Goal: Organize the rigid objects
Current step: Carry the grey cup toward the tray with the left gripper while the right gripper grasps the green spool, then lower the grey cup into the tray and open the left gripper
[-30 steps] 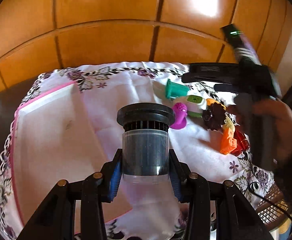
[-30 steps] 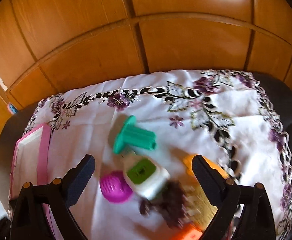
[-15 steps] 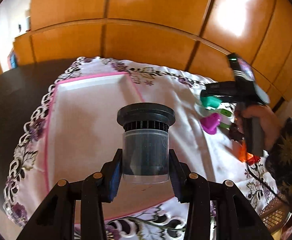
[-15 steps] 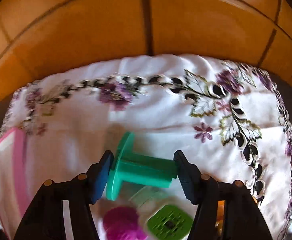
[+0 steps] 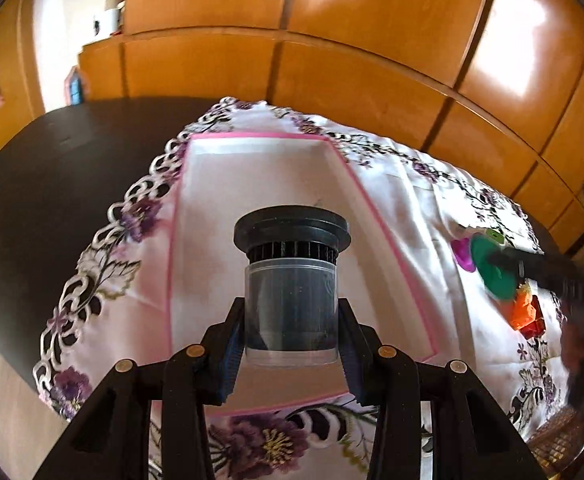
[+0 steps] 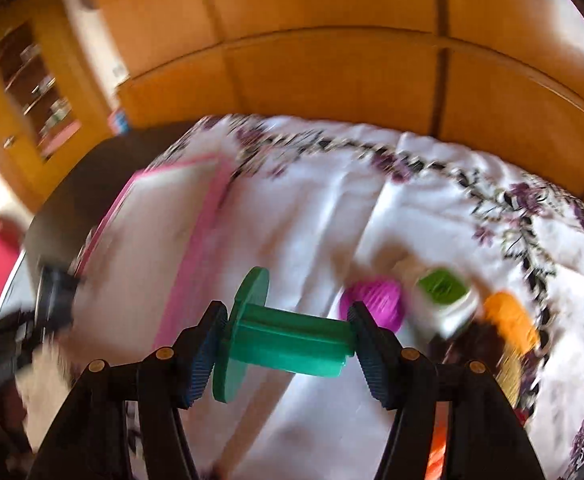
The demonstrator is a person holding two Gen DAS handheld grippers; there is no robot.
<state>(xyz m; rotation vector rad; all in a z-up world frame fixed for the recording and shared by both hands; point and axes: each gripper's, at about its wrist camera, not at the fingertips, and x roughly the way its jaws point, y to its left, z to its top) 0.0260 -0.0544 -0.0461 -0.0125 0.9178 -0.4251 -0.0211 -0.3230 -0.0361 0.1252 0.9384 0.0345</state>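
Note:
My left gripper [image 5: 291, 344] is shut on a black ribbed filter in a clear cup [image 5: 291, 276], held upright above the pink-rimmed white tray [image 5: 219, 184]. My right gripper [image 6: 287, 342] is shut on a green spool [image 6: 287, 340], gripped end to end and lifted above the cloth, right of the tray [image 6: 195, 240]. The spool and right gripper also show at the right edge of the left wrist view [image 5: 496, 268].
A flowered white tablecloth [image 6: 372, 184] covers a dark table [image 5: 51, 152]. On the cloth at right lie a magenta ball [image 6: 374, 304], a white toy with a green top [image 6: 444, 292], an orange piece [image 6: 512, 320] and a red piece [image 5: 534, 324]. Wooden cabinets [image 5: 332, 60] stand behind.
My right gripper has closed on the green spool, lifted it and swung left toward the tray. My left gripper has carried the filter left over the tray.

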